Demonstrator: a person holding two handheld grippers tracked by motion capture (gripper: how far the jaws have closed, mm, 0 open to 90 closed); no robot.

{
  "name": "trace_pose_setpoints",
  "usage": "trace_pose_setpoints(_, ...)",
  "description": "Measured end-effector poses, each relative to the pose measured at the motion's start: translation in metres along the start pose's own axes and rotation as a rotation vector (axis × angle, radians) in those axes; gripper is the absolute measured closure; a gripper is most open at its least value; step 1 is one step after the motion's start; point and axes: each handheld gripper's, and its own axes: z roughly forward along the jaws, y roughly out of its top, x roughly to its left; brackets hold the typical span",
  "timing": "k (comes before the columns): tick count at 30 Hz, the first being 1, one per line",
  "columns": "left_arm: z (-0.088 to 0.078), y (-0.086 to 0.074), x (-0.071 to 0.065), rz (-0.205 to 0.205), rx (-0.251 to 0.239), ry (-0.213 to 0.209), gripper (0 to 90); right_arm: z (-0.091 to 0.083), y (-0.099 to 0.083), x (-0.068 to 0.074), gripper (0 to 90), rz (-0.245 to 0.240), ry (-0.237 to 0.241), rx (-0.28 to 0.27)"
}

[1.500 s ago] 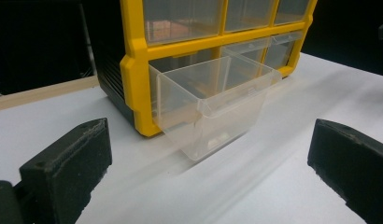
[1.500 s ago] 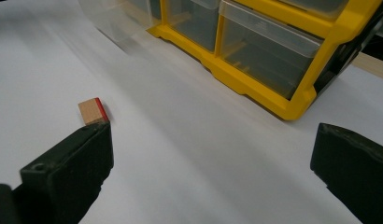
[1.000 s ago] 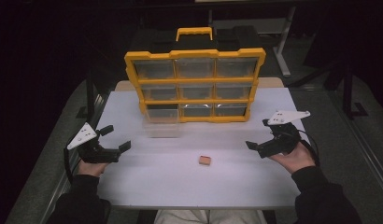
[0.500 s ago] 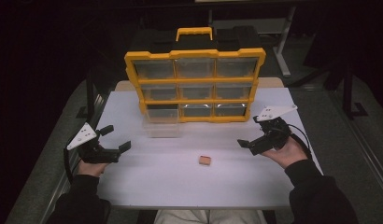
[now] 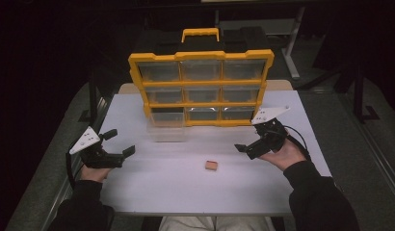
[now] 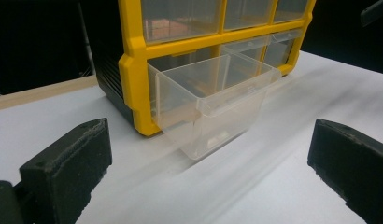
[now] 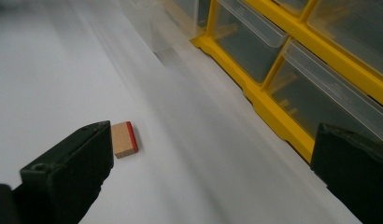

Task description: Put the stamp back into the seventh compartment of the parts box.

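Observation:
A yellow organiser (image 5: 201,89) with clear drawers stands upright at the back of the white table (image 5: 162,187). One clear drawer (image 5: 165,130) (image 6: 213,105) sits pulled out on the table before the bottom-left slot. A small wooden block with a red edge (image 5: 211,165) (image 7: 124,139) lies mid-table. My left gripper (image 5: 119,143) (image 6: 203,182) is open at the table's left edge, facing the drawer. My right gripper (image 5: 244,151) (image 7: 203,177) is open, right of the block, which shows beside its left jaw.
The organiser's yellow frame (image 7: 278,116) runs close along the right gripper's far side. Its handle (image 5: 200,33) sticks up at the back. Dark floor and metal stands surround the table. Bare table surface lies in front of the block.
The right gripper has moved left and forward toward the block and the organiser. The left gripper has stayed put.

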Motion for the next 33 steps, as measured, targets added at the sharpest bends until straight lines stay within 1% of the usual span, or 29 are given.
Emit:
trace_pose_setpoints(8, 0.000, 0.000, 0.000, 0.000, 0.001, 0.000, 0.0, 0.007, 0.008, 0.001, 0.0, -0.011, 0.021, 0.018)
trace_pose_setpoints(13, 0.000, 0.000, 0.000, 0.000, 0.003, 0.000, 0.0, 0.011, 0.013, 0.005, 0.0, -0.028, 0.037, 0.028)
trace_pose_setpoints(18, 0.000, 0.000, 0.000, 0.002, 0.006, -0.001, 0.0, 0.015, 0.016, 0.008, 0.0, -0.032, 0.049, 0.046)
trace_pose_setpoints(19, 0.000, 0.000, 0.000, 0.001, 0.004, 0.000, 0.0, 0.018, 0.017, 0.009, 0.0, -0.039, 0.055, 0.059)
trace_pose_setpoints(21, 0.000, 0.000, 0.000, 0.001, 0.006, 0.000, 0.0, 0.021, 0.018, 0.011, 0.0, -0.048, 0.062, 0.068)
trace_pose_setpoints(27, 0.000, 0.000, 0.000, 0.000, 0.004, 0.000, 0.0, 0.028, 0.023, 0.016, 0.0, -0.067, 0.083, 0.082)
trace_pose_setpoints(33, 0.000, 0.000, 0.000, 0.000, 0.004, -0.001, 0.0, 0.038, 0.026, 0.023, 0.0, -0.091, 0.107, 0.107)
